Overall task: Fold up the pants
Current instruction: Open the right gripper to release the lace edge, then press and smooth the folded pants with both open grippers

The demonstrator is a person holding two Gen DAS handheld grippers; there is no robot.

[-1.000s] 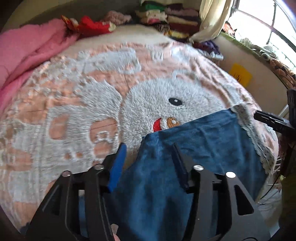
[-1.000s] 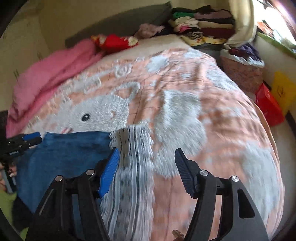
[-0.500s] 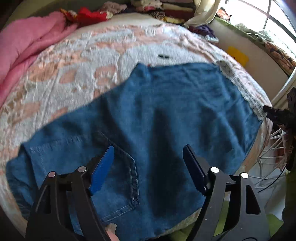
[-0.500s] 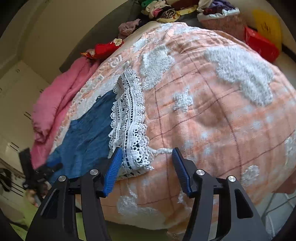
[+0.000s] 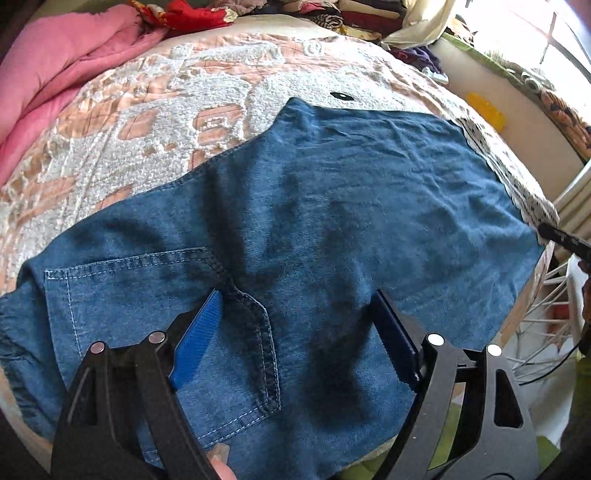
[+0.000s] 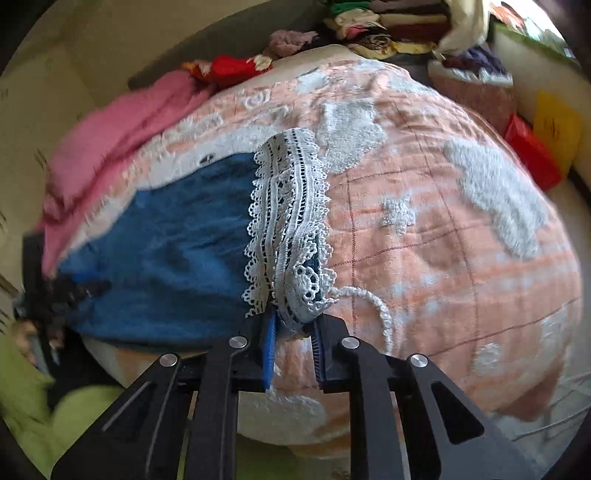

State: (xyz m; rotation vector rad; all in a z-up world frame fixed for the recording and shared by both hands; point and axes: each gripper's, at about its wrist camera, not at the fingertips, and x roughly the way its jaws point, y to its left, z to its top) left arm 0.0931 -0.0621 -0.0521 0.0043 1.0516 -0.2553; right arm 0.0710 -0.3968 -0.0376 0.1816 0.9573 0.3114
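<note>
Blue denim pants point(image 5: 314, 221) lie spread flat across the bed, with a back pocket point(image 5: 155, 295) near me and a white lace hem point(image 5: 517, 181) at the far right. My left gripper point(image 5: 295, 325) is open and hovers just above the waist end beside the pocket. In the right wrist view the pants point(image 6: 177, 236) lie to the left, and my right gripper point(image 6: 293, 332) is shut on the near corner of the lace hem point(image 6: 288, 221) at the bed's front edge.
The bed has a peach and white textured bedspread point(image 6: 424, 229). A pink blanket point(image 5: 55, 66) lies at the far left. Piles of clothes point(image 6: 388, 22) sit at the back. A red box point(image 6: 532, 155) and a yellow bag point(image 6: 557, 125) stand on the right.
My right gripper has closed on the lace hem, having been open half a second ago. My left gripper has drawn back from the pant leg to the waist end and stays open.
</note>
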